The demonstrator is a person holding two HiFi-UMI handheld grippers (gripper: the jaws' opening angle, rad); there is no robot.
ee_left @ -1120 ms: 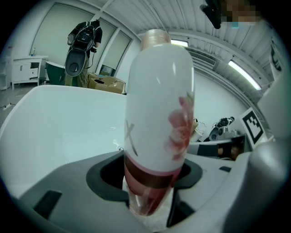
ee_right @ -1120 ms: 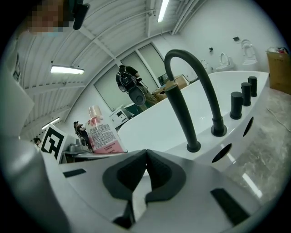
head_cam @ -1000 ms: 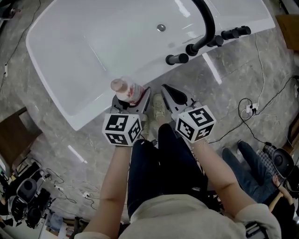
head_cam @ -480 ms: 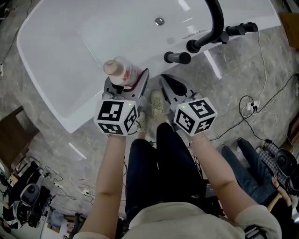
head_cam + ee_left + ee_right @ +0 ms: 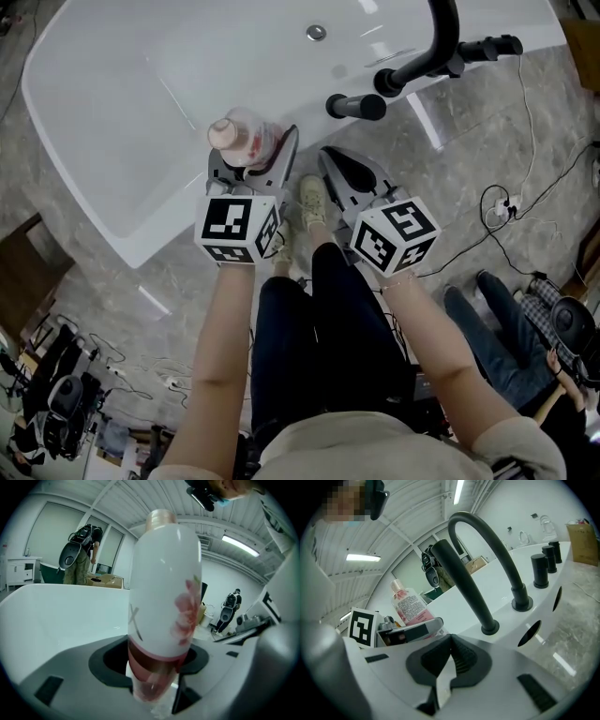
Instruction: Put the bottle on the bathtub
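Note:
A white bottle [image 5: 246, 141] with a pink cap and pink flower label stands upright between the jaws of my left gripper [image 5: 255, 161], which is shut on its lower body. The left gripper view shows the bottle [image 5: 161, 606] filling the middle, its base pinched between the black pads. It hangs over the near rim of the white bathtub [image 5: 122, 141]. My right gripper [image 5: 339, 176] is beside it on the right, jaws shut with nothing in them. In the right gripper view the bottle [image 5: 408, 604] shows at the left, behind my left gripper.
A black curved faucet [image 5: 427, 52] with black handles [image 5: 354, 106] is mounted on the tub's right rim. The drain [image 5: 316, 33] lies in the basin. Grey marble floor [image 5: 487, 122] with cables [image 5: 502, 211] surrounds the tub. Equipment sits at bottom left [image 5: 52, 412].
My left gripper has carried the bottle slightly farther over the tub rim. The right gripper has barely moved.

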